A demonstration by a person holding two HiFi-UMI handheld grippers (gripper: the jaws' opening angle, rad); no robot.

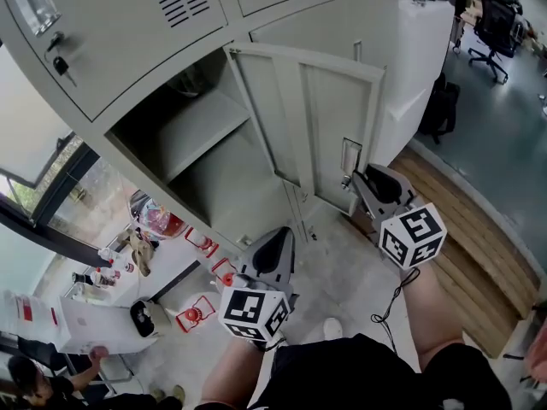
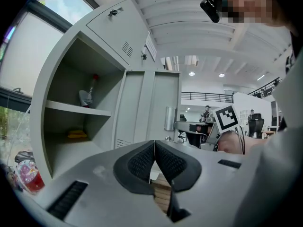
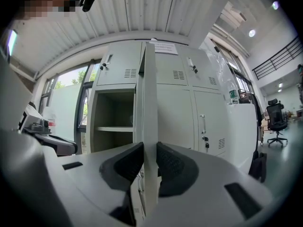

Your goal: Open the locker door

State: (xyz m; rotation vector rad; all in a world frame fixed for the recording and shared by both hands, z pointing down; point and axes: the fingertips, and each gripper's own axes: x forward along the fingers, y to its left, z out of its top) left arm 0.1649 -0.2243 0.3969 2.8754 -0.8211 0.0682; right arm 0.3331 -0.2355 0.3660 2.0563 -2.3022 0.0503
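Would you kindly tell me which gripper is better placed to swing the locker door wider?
Right: the right gripper has its jaws clamped on the locker door at its edge, while the left gripper is shut, empty and apart from it.

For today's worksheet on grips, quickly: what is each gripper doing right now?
Left gripper: closed, holding nothing.
Right gripper: closed on the edge of the open locker door.

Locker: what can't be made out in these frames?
- Left gripper view: red-capped item on the shelf, yellow item below it: too small to identify.
- Right gripper view: locker door edge-on in the right gripper; both faces hidden.
- Right gripper view: paper notice, print too small.
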